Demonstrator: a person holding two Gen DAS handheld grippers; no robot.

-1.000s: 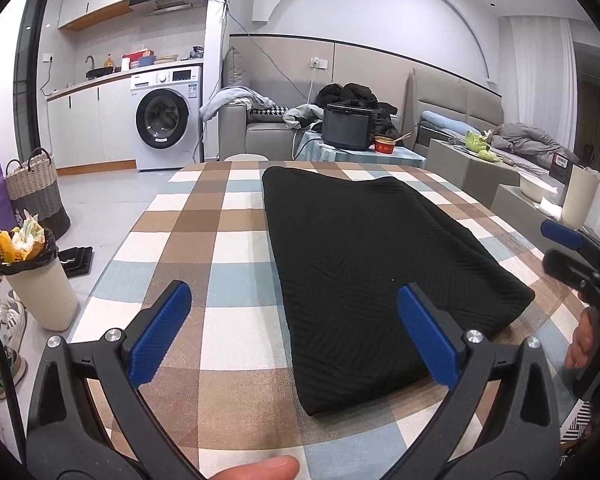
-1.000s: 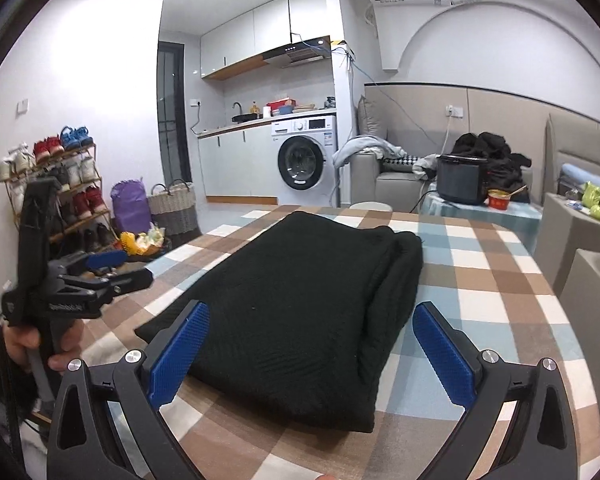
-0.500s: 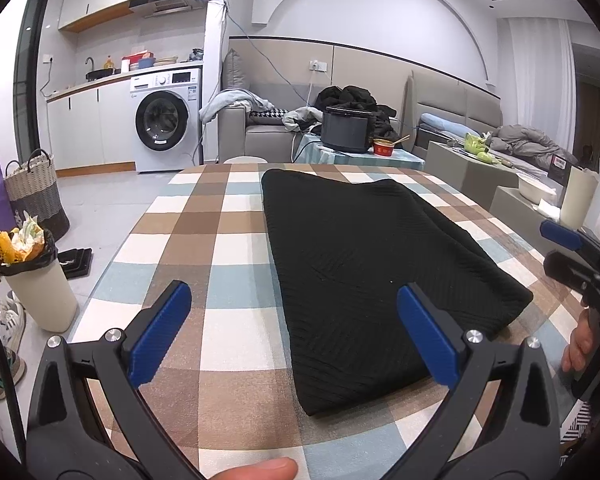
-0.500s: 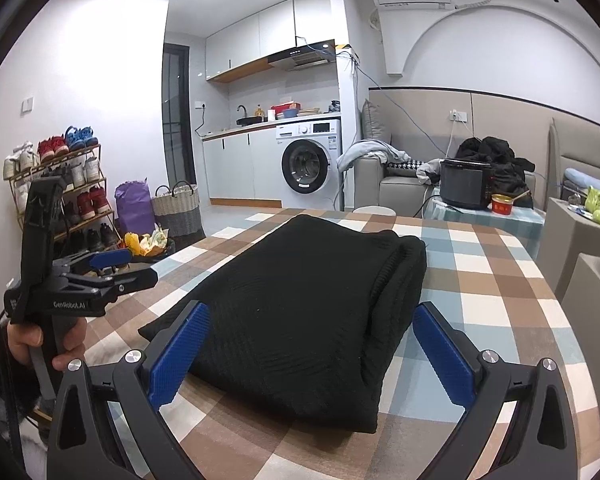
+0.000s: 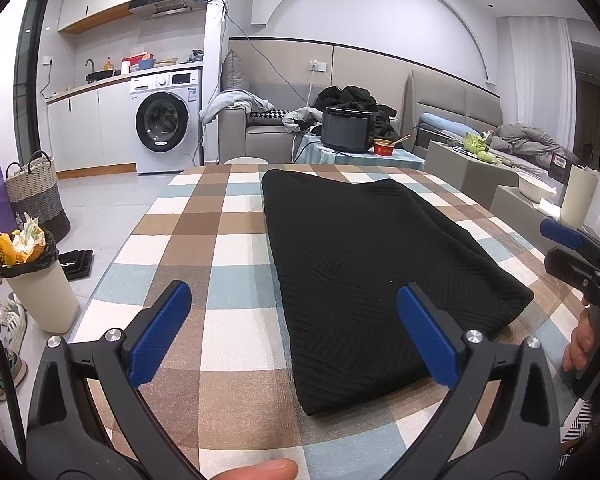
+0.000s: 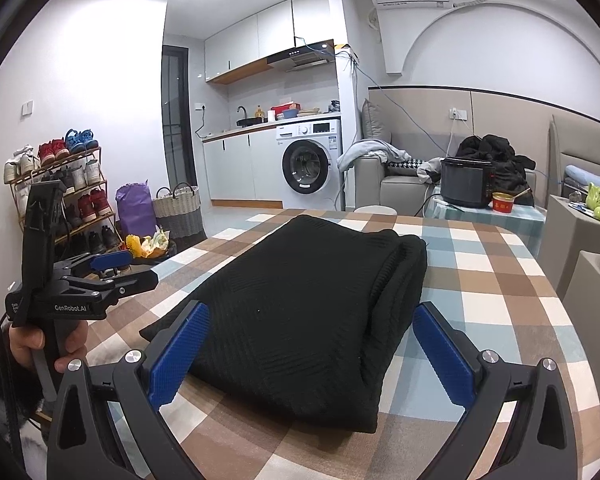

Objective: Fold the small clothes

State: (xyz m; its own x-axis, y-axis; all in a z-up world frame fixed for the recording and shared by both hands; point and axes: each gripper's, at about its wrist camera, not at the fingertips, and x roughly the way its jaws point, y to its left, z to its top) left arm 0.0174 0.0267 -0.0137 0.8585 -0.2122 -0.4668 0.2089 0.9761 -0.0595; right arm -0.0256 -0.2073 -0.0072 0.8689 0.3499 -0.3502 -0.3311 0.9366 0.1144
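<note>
- The left gripper (image 5: 294, 330) hangs above the near end of the table, its blue-padded jaws spread wide and holding nothing.
- The right gripper (image 6: 312, 354) is likewise spread wide and empty, poised over the near edge of the garment.
- Between and beyond both sets of jaws lies the black knit garment (image 5: 364, 256), folded into a long thick rectangle, flat on the checked tablecloth (image 5: 224, 240); its folded, doubled edge runs along the right side in the right wrist view.
- Neither gripper touches the cloth.
- Further off stand a washing machine (image 5: 166, 116) under the kitchen counter, a grey sofa (image 5: 260, 136) heaped with clothes, and a shoe rack (image 6: 60, 196) by the wall.
</note>
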